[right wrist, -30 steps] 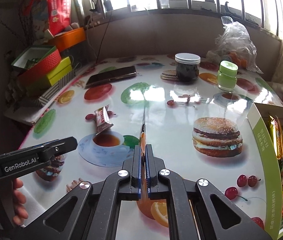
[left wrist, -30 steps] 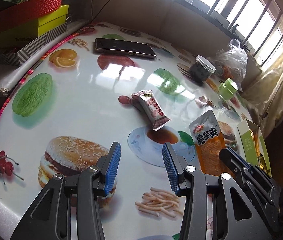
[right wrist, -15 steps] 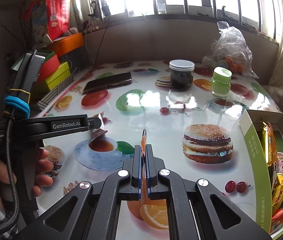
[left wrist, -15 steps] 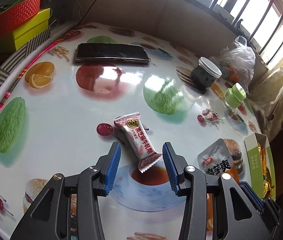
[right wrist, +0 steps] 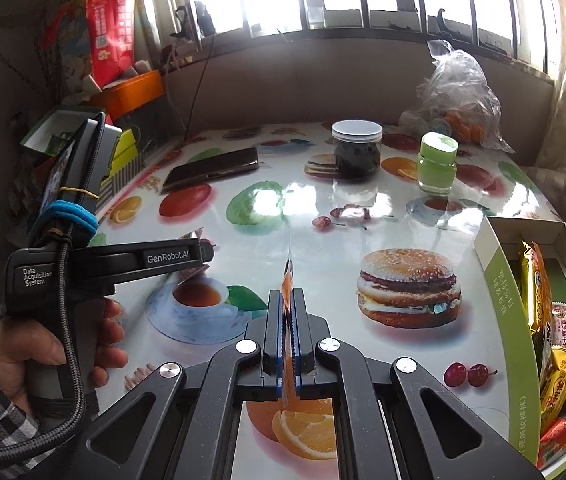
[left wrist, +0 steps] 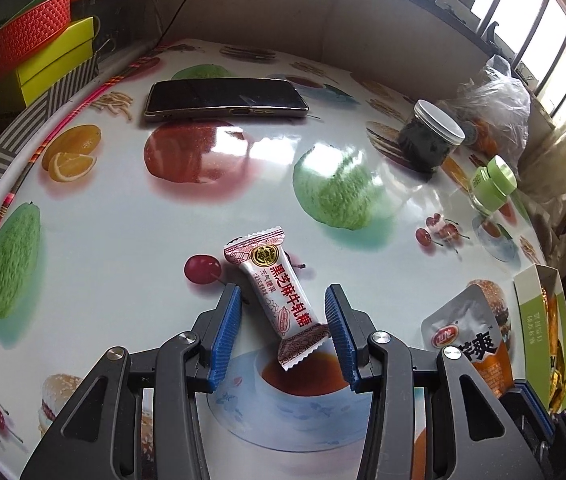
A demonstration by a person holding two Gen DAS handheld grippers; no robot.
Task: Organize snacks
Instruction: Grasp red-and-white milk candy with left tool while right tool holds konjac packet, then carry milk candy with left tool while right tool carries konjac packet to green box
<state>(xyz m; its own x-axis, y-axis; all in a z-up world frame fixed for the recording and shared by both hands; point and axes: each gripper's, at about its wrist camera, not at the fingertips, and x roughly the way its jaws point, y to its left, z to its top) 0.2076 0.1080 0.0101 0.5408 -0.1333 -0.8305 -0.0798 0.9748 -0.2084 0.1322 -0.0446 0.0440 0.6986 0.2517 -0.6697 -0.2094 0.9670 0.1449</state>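
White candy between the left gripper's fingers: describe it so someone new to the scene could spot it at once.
Start at the table with its printed food pictures and find the printed teacup near its front edge. The candy lies flat just above that cup, beside a printed cherry, between the open blue pads of the left gripper. It is the only loose white wrapper with dark red crimped ends and red lettering.

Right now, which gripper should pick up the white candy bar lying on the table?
Left. The left gripper has its jaws open on either side of the white candy bar, not yet touching it. The right gripper is shut on an orange packet, so it is occupied.
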